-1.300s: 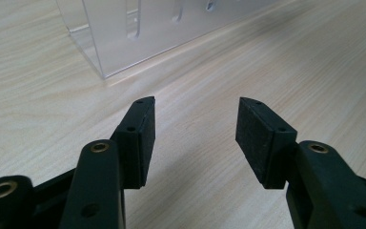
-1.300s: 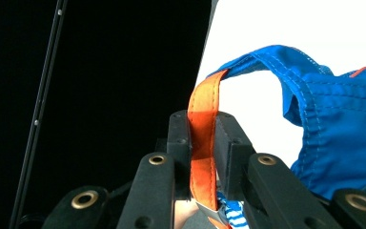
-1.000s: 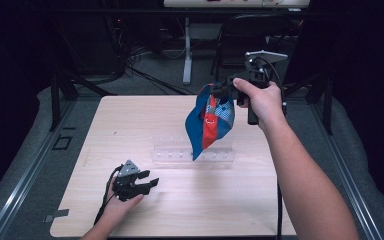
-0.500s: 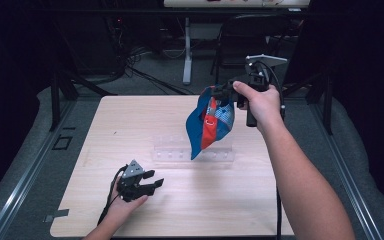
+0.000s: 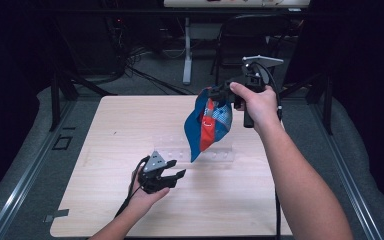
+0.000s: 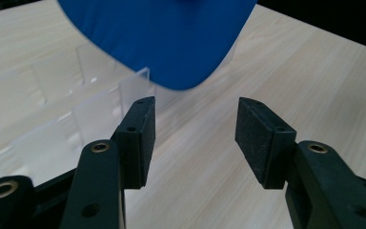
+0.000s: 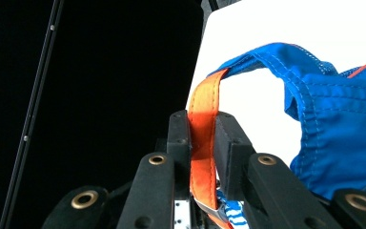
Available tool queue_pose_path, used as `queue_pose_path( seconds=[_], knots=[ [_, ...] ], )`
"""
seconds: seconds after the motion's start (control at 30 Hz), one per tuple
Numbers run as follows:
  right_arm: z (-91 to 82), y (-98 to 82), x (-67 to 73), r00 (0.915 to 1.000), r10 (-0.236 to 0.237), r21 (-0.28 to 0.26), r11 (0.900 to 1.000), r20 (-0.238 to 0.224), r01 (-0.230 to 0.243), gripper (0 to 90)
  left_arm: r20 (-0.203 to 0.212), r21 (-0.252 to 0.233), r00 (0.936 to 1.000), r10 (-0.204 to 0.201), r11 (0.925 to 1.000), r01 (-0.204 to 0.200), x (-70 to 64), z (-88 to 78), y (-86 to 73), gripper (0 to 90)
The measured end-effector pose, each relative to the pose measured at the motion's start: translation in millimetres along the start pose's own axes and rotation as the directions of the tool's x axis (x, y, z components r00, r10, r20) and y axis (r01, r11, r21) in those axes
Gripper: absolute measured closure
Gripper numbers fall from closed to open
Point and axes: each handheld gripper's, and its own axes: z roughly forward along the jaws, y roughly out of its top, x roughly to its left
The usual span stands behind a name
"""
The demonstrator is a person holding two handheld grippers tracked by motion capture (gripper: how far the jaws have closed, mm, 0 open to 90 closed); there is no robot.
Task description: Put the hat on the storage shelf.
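Above the far right part of the worktop [image 5: 105,145], your right gripper [image 5: 228,93] holds a blue cap [image 5: 207,125] in the air, jaws clamped on its orange strap [image 7: 202,133]. The cap hangs brim down, blue with an orange and patterned inside, over a clear plastic organiser [image 5: 200,152]. Bare wood lies open at the left and near side. Your left gripper [image 5: 172,175] sits low at the near centre, jaws apart around nothing, pointing toward the brim.

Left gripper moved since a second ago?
Yes. The left gripper has shifted right along the table, closer to the clear plastic organizer under the hanging cap.
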Motion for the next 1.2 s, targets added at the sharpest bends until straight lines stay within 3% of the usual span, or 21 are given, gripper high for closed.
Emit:
queue_pose_path(
  seconds=[0.1,0.23,0.43,0.77,0.87,1.2],
  knots=[
    [0.6,0.1,-0.3,1.0,-0.003,0.005,1.0,-0.002,0.003,78.3,-0.004,0.001,1.0,0.005,1.0,-0.005,-4.9,10.9,6.6,50.8],
    [2.0,-0.3,0.2,1.0,-0.003,0.006,1.0,-0.006,0.003,78.3,-0.035,0.02,0.9981,0.051,0.9985,-0.05,-12.1,24.1,13.4,53.4],
    [2.8,-0.8,0.7,1.0,-0.005,0.009,1.0,-0.007,0.005,78.3,-0.081,0.022,0.9947,0.064,0.9978,-0.062,-13.5,34.5,18.3,62.9],
    [-0.5,-1.8,0.6,0.9999,-0.011,0.013,1.0,-0.011,0.011,78.3,-0.104,0.02,0.9901,0.095,0.9955,-0.093,-12.7,30.4,17.9,79.5],
    [-0.3,-2.2,1.2,0.9999,-0.009,0.011,1.0,-0.012,0.009,78.3,-0.11,0.021,0.9881,0.107,0.9942,-0.105,-11.0,26.9,17.5,82.4],
    [3.9,-2.4,1.6,0.9998,-0.016,0.024,1.0,-0.013,0.016,78.3,-0.114,0.013,0.9893,0.091,0.9958,-0.09,-1.7,23.2,17.3,86.6]
  ],
)
